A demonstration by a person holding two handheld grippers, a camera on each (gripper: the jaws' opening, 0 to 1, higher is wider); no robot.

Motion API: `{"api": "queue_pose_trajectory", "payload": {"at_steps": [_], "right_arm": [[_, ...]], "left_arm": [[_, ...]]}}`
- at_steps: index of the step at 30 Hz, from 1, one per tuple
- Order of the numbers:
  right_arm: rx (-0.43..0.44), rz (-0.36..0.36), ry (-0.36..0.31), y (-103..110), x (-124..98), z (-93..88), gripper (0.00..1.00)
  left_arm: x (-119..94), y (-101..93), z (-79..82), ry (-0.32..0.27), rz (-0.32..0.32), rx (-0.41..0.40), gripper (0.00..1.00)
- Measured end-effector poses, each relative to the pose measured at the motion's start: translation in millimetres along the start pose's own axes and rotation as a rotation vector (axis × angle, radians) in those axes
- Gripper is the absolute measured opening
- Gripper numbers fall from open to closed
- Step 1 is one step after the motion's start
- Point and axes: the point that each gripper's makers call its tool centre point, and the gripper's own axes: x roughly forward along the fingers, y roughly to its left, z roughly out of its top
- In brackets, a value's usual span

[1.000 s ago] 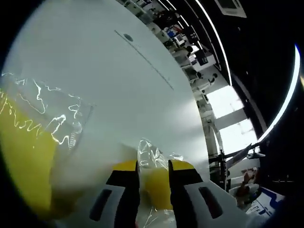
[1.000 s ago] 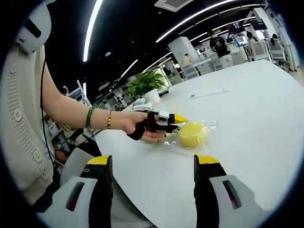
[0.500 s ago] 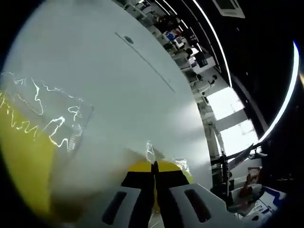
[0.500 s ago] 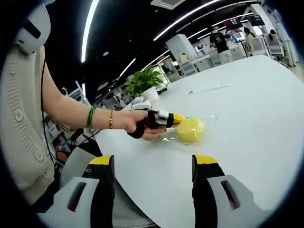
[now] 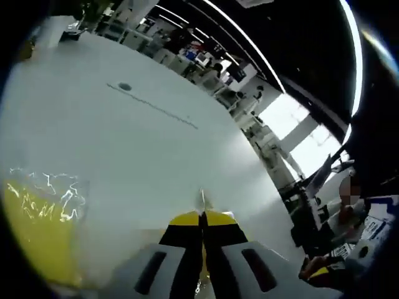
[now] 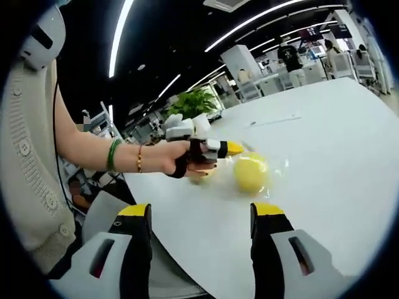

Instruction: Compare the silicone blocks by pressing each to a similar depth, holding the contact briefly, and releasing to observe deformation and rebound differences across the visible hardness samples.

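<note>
A round yellow silicone block (image 6: 249, 173) in a clear plastic bag lies on the white table (image 6: 324, 143). In the left gripper view the same block (image 5: 31, 240) shows large at the lower left, under crinkled plastic. My left gripper (image 5: 201, 215) is shut, and a thin sliver of the bag's plastic (image 5: 202, 199) sticks up between its yellow-tipped jaws. A hand holds this left gripper (image 6: 219, 149) just left of the block and a little above the table. My right gripper (image 6: 201, 213) stands open well short of the block, nothing between its fingers.
The person's forearm with a green bracelet (image 6: 112, 156) and a cream cardigan (image 6: 25, 162) fill the left side. A green plant (image 6: 193, 103) and a white pot (image 6: 201, 123) stand behind the hand. A round grommet (image 5: 124, 87) sits far out on the table.
The left gripper's jaws closed from open onto the bag's plastic. The hand then lifted and tilted that gripper, so it now sits higher over the table. The right gripper stayed open.
</note>
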Motion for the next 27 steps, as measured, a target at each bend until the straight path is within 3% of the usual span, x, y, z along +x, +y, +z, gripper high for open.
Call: {"api": "queue_pose_trajectory", "payload": {"at_steps": [8, 17, 27], "right_arm": [[-0.047, -0.008, 0.001, 20, -7, 7.7, 0.58], [-0.093, -0.024, 0.002, 37, -11, 12.8, 0.58], [-0.175, -0.035, 0.006, 53, -1, 30.9, 0.57]], "left_arm": [[-22, -31.1, -0.5, 0.013, -0.045, 0.332, 0.00], [-47, -61.7, 6.4, 0.016, -0.126, 0.490, 0.00], [-92, -74.2, 34.4, -0.028, -0.168, 0.644, 0.00]]}}
